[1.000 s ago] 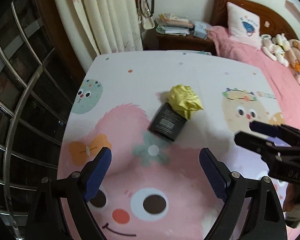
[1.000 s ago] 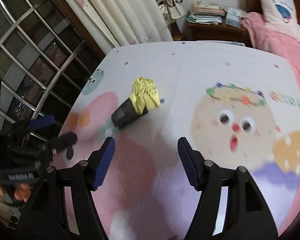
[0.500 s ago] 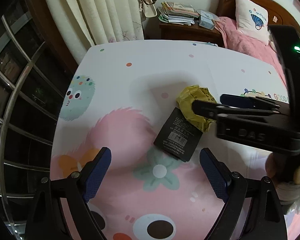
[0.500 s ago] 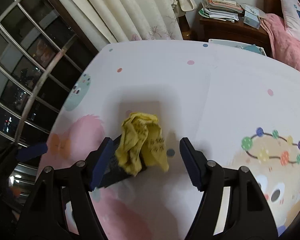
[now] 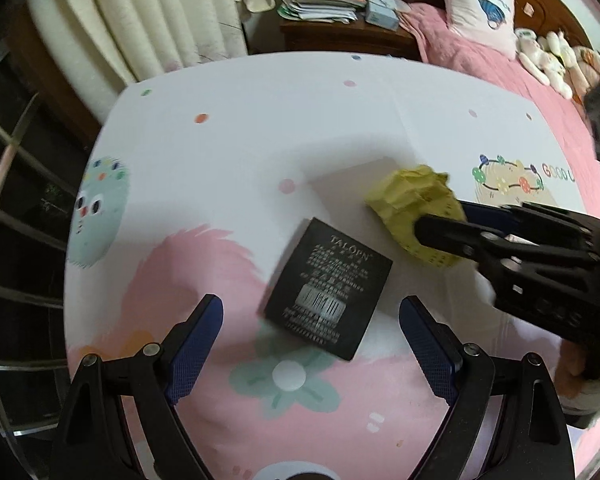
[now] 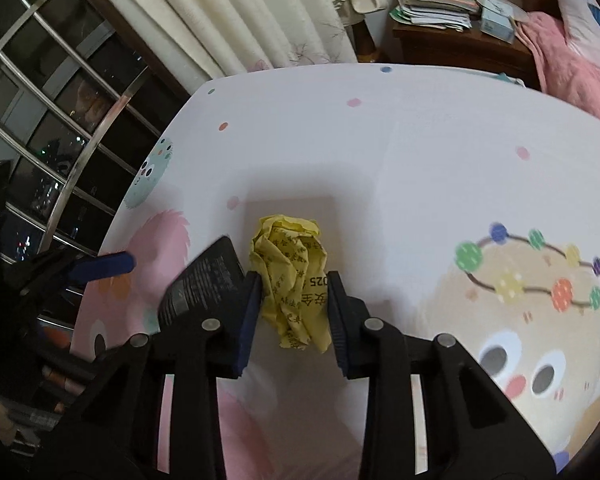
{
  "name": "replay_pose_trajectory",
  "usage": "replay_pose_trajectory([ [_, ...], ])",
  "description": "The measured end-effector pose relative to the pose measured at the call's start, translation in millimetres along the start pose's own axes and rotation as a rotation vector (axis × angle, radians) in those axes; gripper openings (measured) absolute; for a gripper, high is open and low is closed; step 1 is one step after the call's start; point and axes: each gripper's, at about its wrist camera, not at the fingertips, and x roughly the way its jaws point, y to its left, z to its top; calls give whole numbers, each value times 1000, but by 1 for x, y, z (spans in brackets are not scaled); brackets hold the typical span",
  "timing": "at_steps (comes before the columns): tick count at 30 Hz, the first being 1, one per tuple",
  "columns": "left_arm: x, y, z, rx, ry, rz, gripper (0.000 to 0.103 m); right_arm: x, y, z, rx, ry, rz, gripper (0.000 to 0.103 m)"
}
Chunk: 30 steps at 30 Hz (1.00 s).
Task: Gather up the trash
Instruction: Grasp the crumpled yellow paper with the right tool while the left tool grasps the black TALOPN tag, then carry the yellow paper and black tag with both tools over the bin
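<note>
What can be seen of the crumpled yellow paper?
The crumpled yellow paper is a creased wad of thin sheet printed with dark characters. It sits on the cartoon-print table cover, right beside the black packet. The right gripper has just been closing and its blue pads press both its sides.

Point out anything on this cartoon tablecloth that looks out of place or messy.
Two bits of litter stand out. A crumpled yellow paper wad lies between the right gripper pads, whose jaws have just been closing on it. A flat black packet lies askew beside it, ahead of the open left gripper.
</note>
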Motion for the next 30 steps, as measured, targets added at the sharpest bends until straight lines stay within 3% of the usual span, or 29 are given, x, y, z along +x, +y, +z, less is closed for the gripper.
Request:
replay_pose_trajectory([
  [7, 29, -6, 15, 60, 56, -8, 91, -16, -19, -20, 65, 2, 21, 29],
  [9, 34, -7, 17, 64, 68, -16, 86, -18, -21, -25, 65, 1, 19, 29],
  [11, 38, -8, 18, 62, 79, -21, 75, -20, -21, -28, 59, 2, 18, 29],
  [17, 40, -11, 21, 61, 59, -15, 63, -27, -16, -37, 38, 3, 11, 29],
  [24, 21, -20, 3, 61, 18, 4, 60, -39, -11, -56, 45, 0, 4, 29],
  [30, -20, -26, -30, 38, -31, -18, 60, -60, 1, -85, 62, -10, -6, 28],
])
